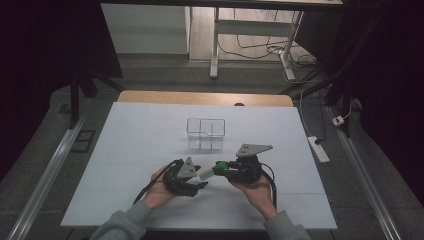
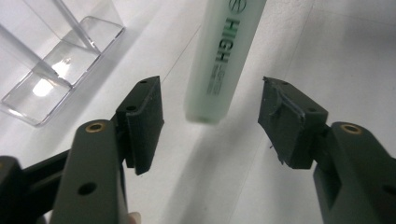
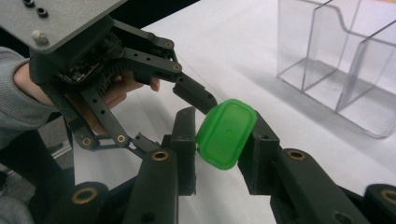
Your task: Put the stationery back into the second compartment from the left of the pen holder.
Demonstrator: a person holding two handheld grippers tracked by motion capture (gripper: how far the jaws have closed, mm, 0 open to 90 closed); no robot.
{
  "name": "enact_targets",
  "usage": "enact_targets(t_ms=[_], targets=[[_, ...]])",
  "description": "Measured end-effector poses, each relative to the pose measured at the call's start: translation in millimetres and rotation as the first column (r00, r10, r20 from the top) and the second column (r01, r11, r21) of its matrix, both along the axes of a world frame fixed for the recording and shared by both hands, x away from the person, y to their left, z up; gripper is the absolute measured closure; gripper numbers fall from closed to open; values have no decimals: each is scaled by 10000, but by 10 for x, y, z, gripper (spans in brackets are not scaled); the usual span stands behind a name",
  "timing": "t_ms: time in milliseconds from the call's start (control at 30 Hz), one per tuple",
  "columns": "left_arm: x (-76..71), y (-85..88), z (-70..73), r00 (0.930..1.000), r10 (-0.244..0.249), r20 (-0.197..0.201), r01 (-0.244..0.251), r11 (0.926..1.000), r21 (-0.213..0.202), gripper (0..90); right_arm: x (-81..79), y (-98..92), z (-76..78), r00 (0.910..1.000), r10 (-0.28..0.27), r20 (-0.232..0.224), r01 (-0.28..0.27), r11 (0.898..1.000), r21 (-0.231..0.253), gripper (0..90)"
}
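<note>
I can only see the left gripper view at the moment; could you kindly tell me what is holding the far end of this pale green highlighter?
Observer: The right gripper is shut on its bright green cap.
Operator: Thank you. Is anything in the clear organiser yet?
Observer: No. In the high view, every compartment of the organiser looks empty.
Operator: And where does it stand relative to both hands?
Observer: Beyond them, towards the far side of the table, clear of both grippers.
</note>
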State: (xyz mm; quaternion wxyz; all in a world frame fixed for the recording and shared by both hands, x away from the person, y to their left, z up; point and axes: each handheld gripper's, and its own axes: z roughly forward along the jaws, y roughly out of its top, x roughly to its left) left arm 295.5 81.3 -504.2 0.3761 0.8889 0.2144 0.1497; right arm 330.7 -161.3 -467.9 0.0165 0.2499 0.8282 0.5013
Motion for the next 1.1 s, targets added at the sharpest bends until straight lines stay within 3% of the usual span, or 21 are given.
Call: enact_targets(t_ms=[267, 633, 933, 1100], targets=[[10, 126, 34, 9996, 193, -226, -194, 9998, -59, 350, 8, -75, 44, 9996, -212, 204, 211, 9998, 45, 697], [-46, 439, 64, 9951, 917, -356, -933, 9947, -444, 345, 9, -164, 108, 9974, -517, 499, 512, 9986, 108, 698], [-135, 783, 46, 9862, 1567, -534, -1598, 9854, -587, 343, 27, -251, 204, 9926, -905, 814, 883, 9957, 295, 698], [-191, 987, 5, 9769, 2037, -652, -2080, 9757, -690, 343, 60, -282, 292, 9885, -1079, 1059, 1038, 9937, 432, 698]])
